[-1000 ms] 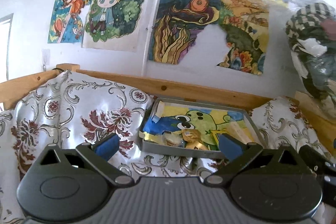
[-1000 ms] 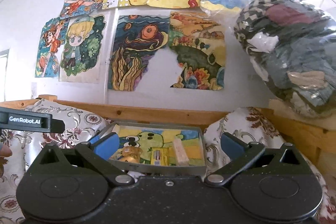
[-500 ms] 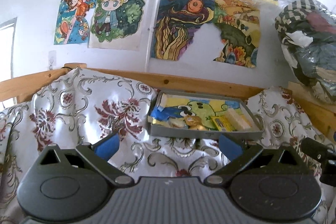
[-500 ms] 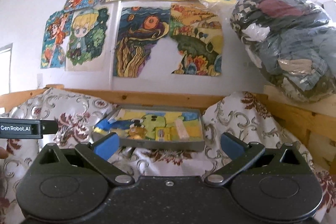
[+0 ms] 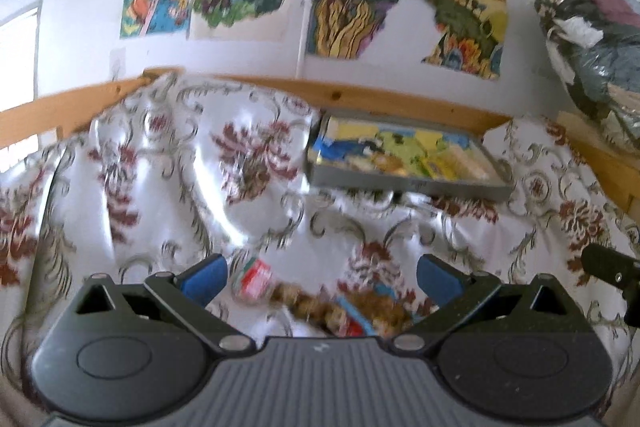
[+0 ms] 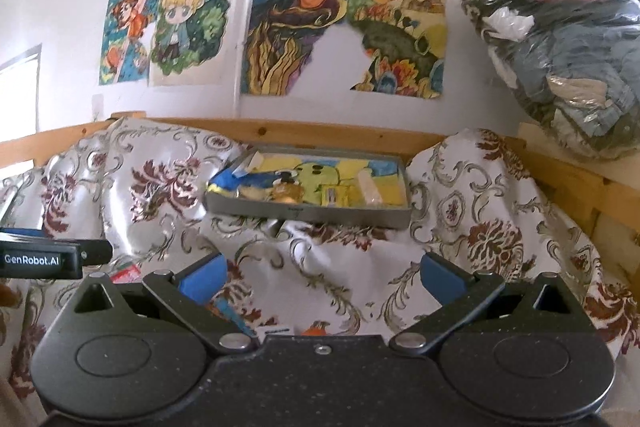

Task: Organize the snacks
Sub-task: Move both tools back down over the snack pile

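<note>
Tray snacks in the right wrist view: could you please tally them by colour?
Gold wrapped snack: 1
Yellow packet: 1
Pale bar and pale round piece: 2
Total: 4 in the tray; the blue patch may be liner, so it is not counted.

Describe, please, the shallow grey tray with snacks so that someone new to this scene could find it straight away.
Look below the wall of colourful drawings to the wooden rail, where a floral white cloth is draped. The shallow grey metal tray rests on that cloth just in front of the rail. It is the only rigid, straight-edged box there, lined with a yellow and green cartoon picture, with a few small wrapped snacks inside.
</note>
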`<state>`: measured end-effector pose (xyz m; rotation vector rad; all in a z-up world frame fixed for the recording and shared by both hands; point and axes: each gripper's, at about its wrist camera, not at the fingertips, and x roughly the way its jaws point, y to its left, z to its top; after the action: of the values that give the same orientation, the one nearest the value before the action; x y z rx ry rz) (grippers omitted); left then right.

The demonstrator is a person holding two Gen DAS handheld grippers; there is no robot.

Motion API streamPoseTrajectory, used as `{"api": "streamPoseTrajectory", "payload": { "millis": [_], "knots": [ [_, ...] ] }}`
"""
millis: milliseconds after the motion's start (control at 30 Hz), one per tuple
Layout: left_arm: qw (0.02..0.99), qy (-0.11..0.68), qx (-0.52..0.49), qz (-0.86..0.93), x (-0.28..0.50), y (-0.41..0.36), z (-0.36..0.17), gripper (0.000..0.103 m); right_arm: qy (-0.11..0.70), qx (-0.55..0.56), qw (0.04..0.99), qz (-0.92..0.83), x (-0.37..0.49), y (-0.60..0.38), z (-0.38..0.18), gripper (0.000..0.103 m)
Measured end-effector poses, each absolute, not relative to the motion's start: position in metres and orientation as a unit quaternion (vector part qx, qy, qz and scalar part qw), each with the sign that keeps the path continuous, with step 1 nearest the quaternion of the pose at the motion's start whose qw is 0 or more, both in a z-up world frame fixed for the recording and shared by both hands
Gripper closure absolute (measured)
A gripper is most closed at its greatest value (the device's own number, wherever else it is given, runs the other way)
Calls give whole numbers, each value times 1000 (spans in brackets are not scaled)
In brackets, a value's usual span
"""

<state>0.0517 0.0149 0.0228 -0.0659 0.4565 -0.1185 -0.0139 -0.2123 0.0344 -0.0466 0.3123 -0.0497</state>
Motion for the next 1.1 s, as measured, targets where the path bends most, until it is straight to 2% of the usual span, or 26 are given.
{"api": "streamPoseTrajectory", "payload": {
  "millis": [533, 1100],
  "knots": [
    [941, 328, -28, -75, 48, 8, 1, 0, 252, -11, 967, -21, -10, -207, 20, 1],
    [917, 389, -40, -75, 68, 3, -15, 0, 325, 19, 945, -36, 14, -223, 10, 1]
  ]
}}
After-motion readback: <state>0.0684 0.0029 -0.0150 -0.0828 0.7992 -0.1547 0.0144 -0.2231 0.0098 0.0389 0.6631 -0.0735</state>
